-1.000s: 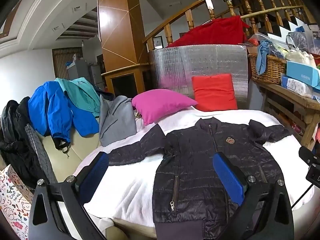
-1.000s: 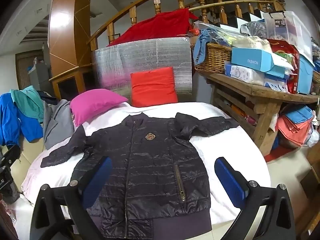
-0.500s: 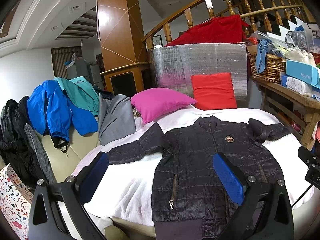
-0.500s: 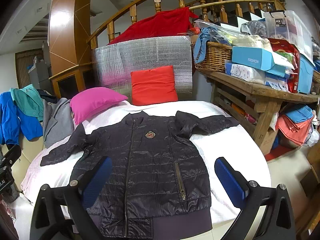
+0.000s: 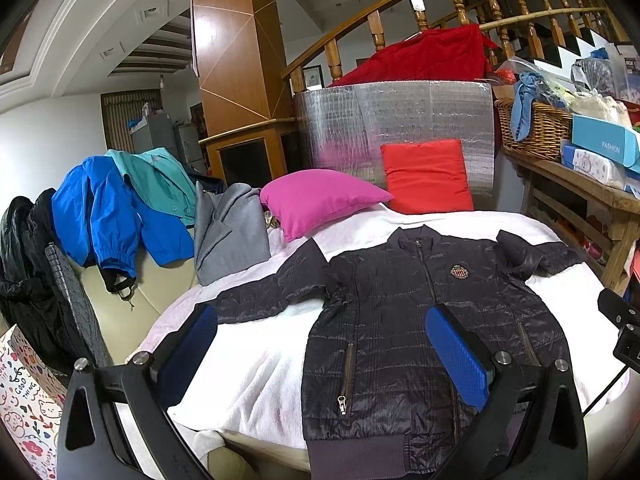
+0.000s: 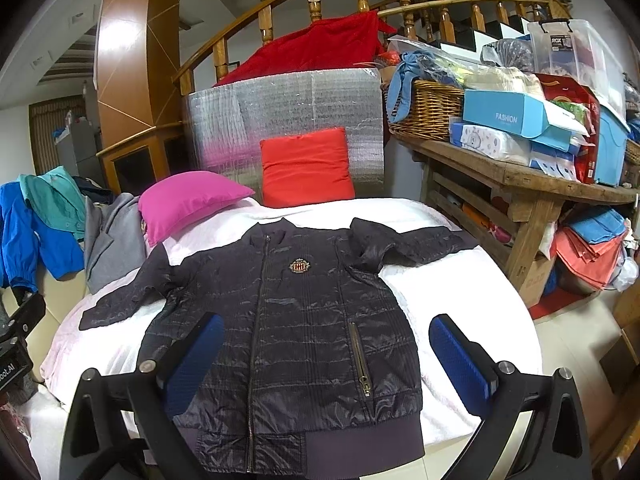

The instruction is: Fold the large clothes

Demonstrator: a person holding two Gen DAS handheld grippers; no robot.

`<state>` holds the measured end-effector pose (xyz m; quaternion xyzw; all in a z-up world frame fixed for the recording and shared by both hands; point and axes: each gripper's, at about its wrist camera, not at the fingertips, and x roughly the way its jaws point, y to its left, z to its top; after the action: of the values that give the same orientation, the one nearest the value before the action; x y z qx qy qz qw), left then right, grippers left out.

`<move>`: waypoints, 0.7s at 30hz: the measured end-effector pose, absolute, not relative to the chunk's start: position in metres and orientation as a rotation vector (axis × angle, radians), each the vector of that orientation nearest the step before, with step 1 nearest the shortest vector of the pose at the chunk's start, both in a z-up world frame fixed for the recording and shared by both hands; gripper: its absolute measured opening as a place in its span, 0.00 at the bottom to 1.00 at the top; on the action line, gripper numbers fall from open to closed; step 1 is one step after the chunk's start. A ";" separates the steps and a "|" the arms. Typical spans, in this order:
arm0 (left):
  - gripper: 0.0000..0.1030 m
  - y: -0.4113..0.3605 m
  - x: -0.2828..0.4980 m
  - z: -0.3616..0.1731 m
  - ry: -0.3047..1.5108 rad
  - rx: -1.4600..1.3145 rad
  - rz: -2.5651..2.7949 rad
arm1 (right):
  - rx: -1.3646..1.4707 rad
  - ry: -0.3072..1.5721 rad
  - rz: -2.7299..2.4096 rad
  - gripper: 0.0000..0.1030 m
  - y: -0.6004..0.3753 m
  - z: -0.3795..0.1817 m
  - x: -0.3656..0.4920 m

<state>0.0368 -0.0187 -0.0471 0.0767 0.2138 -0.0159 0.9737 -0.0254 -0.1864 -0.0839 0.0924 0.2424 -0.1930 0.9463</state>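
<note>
Little has changed since the earlier frames: the view from both cameras has been shifted only slightly, and the jacket [image 6: 292, 320] is seen a touch lower and nearer in the frame, its shape unaltered. The jacket is laid flat, front up and zipped, on a white blanket [image 6: 472, 288] in the centre of both views, with its collar toward the top of the frame and its hem at the bottom edge. One sleeve is spread toward the left of the frame; the other is stretched to the right, with a crumpled fold near the shoulder. A crest badge [image 6: 300, 266] is seen on the chest.

The left gripper [image 5: 320, 350] is held above the lower part of the jacket with its jaws spread wide and nothing between them; its blue pads [image 5: 456, 354] are clear of the fabric. The right gripper [image 6: 326, 354] is likewise held released and empty over the hem.

A pink pillow [image 5: 320, 200] and a red pillow [image 5: 426, 176] are placed beyond the collar. At the left of the left wrist view, a blue jacket [image 5: 104, 216] and a grey garment [image 5: 230, 232] are draped. A wooden bench [image 6: 520, 176] with a wicker basket [image 6: 428, 110] is seen at the right.
</note>
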 end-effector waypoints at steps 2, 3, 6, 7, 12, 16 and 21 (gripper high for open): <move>1.00 -0.019 0.037 -0.047 0.433 0.155 -0.033 | 0.187 0.495 -0.394 1.00 -0.186 -0.084 -0.025; 1.00 -0.018 0.037 -0.048 0.434 0.154 -0.033 | 0.187 0.497 -0.393 1.00 -0.186 -0.085 -0.025; 1.00 -0.018 0.037 -0.049 0.433 0.153 -0.032 | 0.184 0.497 -0.392 1.00 -0.185 -0.085 -0.024; 1.00 -0.017 0.037 -0.049 0.434 0.152 -0.032 | 0.184 0.497 -0.392 1.00 -0.185 -0.085 -0.024; 1.00 -0.017 0.038 -0.050 0.435 0.151 -0.031 | 0.186 0.499 -0.391 1.00 -0.185 -0.086 -0.024; 1.00 -0.017 0.037 -0.050 0.435 0.150 -0.030 | 0.186 0.499 -0.392 1.00 -0.184 -0.086 -0.024; 1.00 -0.017 0.037 -0.051 0.435 0.149 -0.030 | 0.186 0.498 -0.392 1.00 -0.184 -0.086 -0.023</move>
<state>0.0371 -0.0165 -0.0509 0.0737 0.2158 -0.0148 0.9735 -0.0234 -0.1842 -0.0864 0.0911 0.2447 -0.1923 0.9460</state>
